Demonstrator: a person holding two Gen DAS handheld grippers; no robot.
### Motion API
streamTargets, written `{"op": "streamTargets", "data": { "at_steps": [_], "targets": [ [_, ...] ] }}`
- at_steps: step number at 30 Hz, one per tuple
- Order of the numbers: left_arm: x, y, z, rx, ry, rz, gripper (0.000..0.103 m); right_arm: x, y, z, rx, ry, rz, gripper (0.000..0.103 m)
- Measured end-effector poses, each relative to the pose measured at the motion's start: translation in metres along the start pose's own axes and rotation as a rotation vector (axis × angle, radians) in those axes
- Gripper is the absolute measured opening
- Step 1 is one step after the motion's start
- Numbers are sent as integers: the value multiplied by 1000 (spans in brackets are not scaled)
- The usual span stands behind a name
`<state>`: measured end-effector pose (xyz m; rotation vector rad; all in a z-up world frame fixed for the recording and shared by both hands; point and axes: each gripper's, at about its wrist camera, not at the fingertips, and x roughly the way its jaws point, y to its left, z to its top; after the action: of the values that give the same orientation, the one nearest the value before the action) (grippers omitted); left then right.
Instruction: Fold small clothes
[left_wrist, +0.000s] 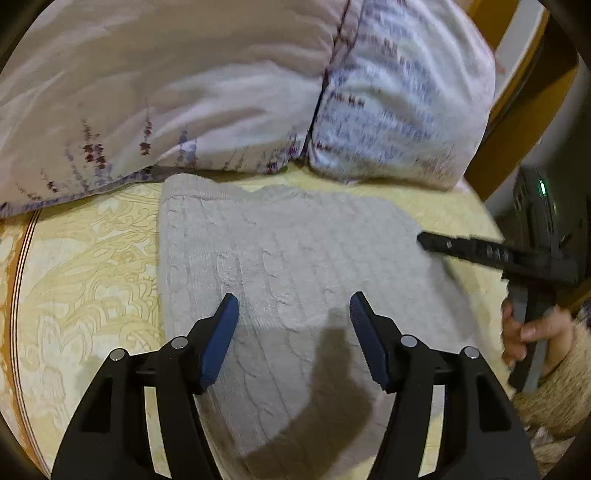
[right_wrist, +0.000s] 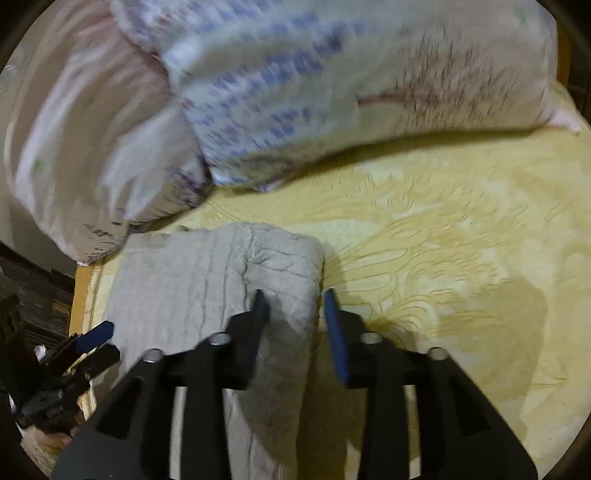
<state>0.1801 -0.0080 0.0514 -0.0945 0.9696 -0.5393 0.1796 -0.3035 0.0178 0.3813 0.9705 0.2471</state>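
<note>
We found a pale grey cable-knit sweater (left_wrist: 295, 266) lying on a bed, spread over a yellow patterned bedspread (left_wrist: 81, 280), with its far edge close to the pillows. Two pillows sat at the head of the bed: a pinkish one with lavender sprigs (left_wrist: 166, 92) and, touching it, a white one with blue printed lines (left_wrist: 399, 103).

Our left claw (left_wrist: 293, 306) hovered above the middle of the sweater with its blue-padded fingers (left_wrist: 221, 339) spread wide apart and nothing between them. In the same view the right claw (left_wrist: 428, 240) reached in from the side, its black tip at the sweater's edge, held by the right hand (left_wrist: 532, 332) in a beige knitted sleeve (the picture was blurred there).

From the right wrist camera, the right claw (right_wrist: 291, 306) stood partly open, its fingers straddling the raised, folded edge of the sweater (right_wrist: 207, 280): one finger lay over the knit, the other just off it above the bedspread (right_wrist: 461, 258). We could not tell whether the pads actually pinched the fabric. The left claw (right_wrist: 96, 339) showed at the sweater's other edge, its tips apart. A wooden bed frame (left_wrist: 517, 110) appeared beyond the white pillow.
</note>
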Motion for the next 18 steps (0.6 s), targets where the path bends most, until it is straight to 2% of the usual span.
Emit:
{"op": "streamTargets", "data": {
  "at_steps": [2, 4, 9, 14, 18],
  "targets": [
    [-17, 3, -6, -21, -43, 8, 70, -25, 10, -14, -59, -58, 33, 47],
    [-32, 8, -15, -38, -73, 52, 73, -45, 24, -34, -132, -86, 64, 48],
    [-37, 17, -43, -60, -23, 118, 73, -53, 49, -76, -250, -48, 77, 47],
    [-23, 22, -56, -96, 27, 145, 76, -25, 45, -93, -256, 47, -51, 42],
    [-16, 21, -57, -95, 28, 180, 81, -30, 48, -92, -248, 35, -80, 42]
  ]
}}
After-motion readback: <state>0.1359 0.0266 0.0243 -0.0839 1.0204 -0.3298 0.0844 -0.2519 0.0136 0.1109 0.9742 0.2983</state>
